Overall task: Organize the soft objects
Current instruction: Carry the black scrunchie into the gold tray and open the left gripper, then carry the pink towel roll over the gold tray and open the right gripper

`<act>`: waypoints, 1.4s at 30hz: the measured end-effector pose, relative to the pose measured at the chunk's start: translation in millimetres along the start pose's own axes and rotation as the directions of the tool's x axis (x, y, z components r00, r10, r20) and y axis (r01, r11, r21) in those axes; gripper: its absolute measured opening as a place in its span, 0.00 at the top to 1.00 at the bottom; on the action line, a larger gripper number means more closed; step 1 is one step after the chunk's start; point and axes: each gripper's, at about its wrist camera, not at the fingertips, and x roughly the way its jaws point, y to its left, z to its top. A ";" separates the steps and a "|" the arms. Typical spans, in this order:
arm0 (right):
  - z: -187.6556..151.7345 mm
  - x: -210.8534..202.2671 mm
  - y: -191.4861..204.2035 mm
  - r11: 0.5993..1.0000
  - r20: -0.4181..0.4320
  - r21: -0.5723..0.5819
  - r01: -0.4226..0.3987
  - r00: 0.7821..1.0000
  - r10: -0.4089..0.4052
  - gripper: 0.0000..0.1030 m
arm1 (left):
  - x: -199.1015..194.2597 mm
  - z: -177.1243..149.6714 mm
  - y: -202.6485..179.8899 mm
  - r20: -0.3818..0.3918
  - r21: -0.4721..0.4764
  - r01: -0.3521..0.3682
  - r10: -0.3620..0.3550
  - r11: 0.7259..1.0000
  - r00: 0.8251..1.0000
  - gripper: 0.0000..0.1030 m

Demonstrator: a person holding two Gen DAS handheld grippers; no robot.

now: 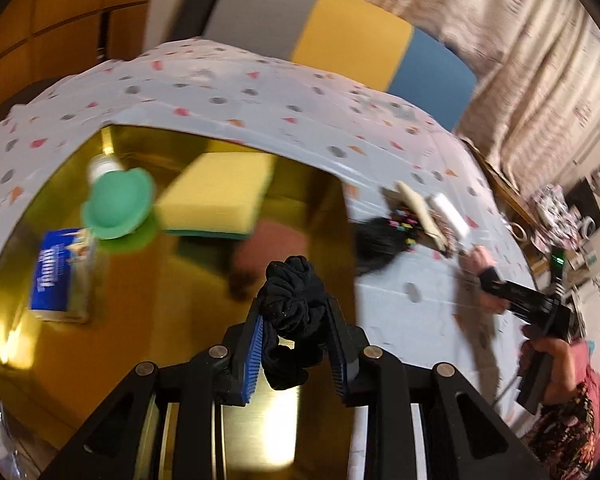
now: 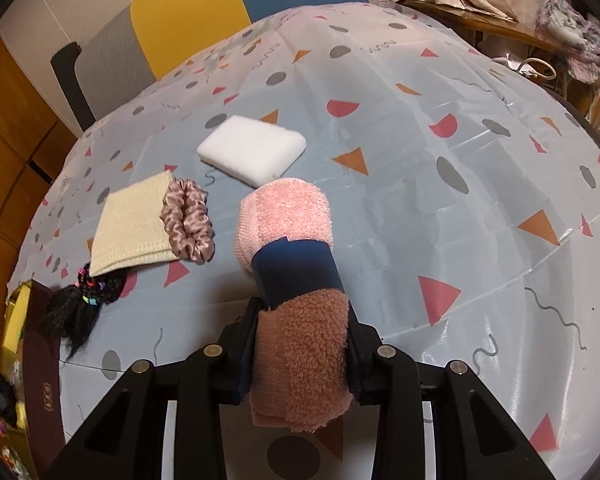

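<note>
While clamped, towel roll (image 2: 290, 264) lengthwise, outward.

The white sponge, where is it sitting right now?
In the right wrist view the white sponge lies on the patterned tablecloth, left of centre, just beyond the rolled pink towel and up-right of the pink scrunchie.
</note>
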 end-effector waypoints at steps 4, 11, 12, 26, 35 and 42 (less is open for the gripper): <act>1.9 -7.9 -3.9 1.000 0.027 0.023 -0.009 1.000 0.008 0.65 | 3.4 2.9 26.6 -0.012 -0.034 -0.050 0.050 0.998 0.999 0.73; 5.4 -19.3 -8.4 0.999 0.075 0.045 -0.016 0.997 0.013 0.65 | 20.8 13.2 63.2 -0.035 -0.052 -0.125 0.123 0.991 0.992 0.73; 5.3 -20.2 -9.0 0.999 0.077 0.048 -0.018 0.997 0.014 0.65 | 25.7 16.0 69.3 -0.038 -0.053 -0.144 0.142 0.988 0.989 0.73; 4.3 -28.3 -7.6 0.999 0.121 0.039 -0.037 0.992 0.032 0.65 | 10.2 13.3 89.4 0.003 -0.074 -0.210 0.210 0.975 0.978 0.41; -3.9 -41.3 16.2 0.995 0.166 -0.035 -0.090 0.982 0.095 0.65 | -7.9 -2.9 75.3 0.036 -0.078 -0.077 0.080 0.994 0.996 0.41; -30.3 -63.7 69.8 0.972 0.222 -0.224 -0.064 0.968 0.115 0.65 | -13.1 -16.7 64.3 0.033 -0.014 -0.072 0.072 0.997 0.997 0.41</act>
